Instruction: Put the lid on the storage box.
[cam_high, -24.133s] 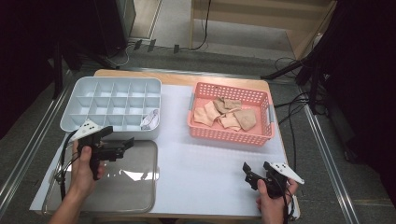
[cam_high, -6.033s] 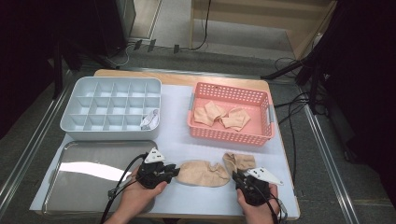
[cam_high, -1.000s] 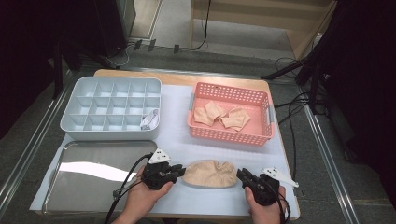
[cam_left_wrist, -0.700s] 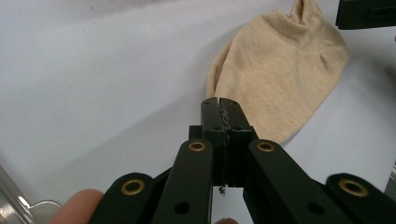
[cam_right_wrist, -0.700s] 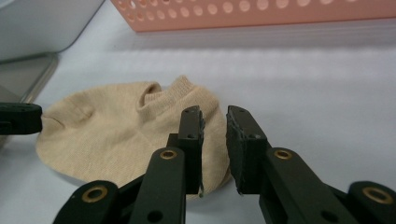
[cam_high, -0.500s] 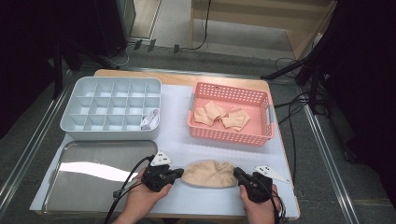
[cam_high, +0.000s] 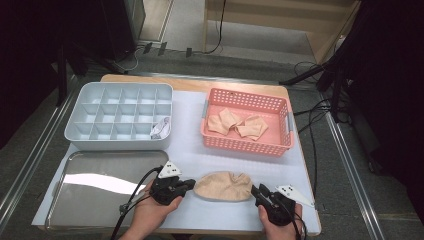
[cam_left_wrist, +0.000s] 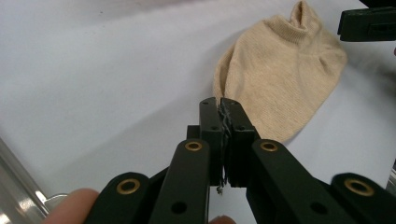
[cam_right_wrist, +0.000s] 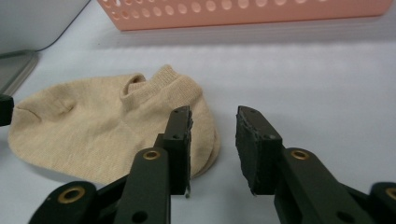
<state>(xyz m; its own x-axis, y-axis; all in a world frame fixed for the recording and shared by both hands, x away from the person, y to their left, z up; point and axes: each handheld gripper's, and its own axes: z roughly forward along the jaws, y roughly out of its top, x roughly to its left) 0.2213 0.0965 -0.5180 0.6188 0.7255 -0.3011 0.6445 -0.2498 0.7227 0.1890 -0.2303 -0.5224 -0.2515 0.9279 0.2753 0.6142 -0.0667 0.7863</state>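
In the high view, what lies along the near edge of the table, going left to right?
Metal tray → left hand-held gripper → beige sock → right hand-held gripper.

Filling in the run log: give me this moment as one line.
left gripper: shut, at beige knitted sock | right gripper: jaws just opening, sock released | sock: folded on white table cover
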